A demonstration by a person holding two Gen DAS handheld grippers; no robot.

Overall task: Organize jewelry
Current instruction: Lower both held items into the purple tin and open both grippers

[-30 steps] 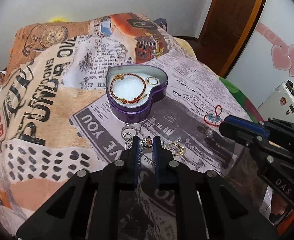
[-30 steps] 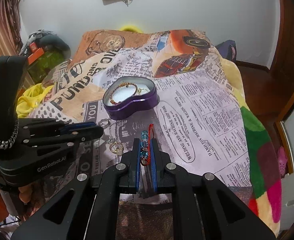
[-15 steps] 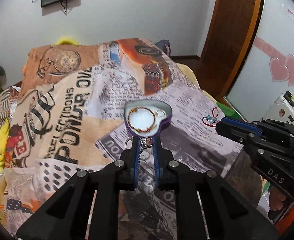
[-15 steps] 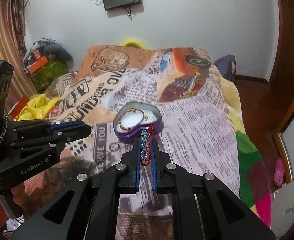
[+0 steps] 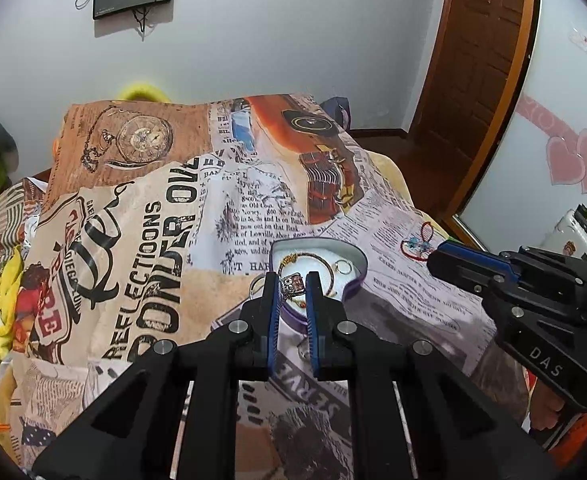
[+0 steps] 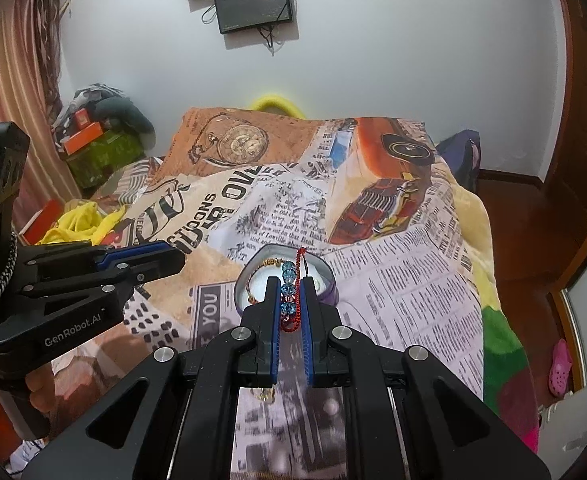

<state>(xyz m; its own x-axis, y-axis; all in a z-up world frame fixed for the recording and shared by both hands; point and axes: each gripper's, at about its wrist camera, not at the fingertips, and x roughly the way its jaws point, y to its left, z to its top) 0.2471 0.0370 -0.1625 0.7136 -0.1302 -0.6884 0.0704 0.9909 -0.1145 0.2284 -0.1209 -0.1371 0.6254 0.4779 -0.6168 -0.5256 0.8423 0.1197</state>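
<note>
"GenRobot.AI" on left gripper; seemingly "DAS" on right gripper

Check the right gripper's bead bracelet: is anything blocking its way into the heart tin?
Nothing visible does. The right gripper holds the bead bracelet just short of the open heart tin; a gold bangle already lies inside.

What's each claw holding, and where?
Left claw: ring, pinched at its stone. Right claw: bracelet, pinched across its blue beads.

Glossy metal tin; printed cloth blanket; matt black plastic tongs.
</note>
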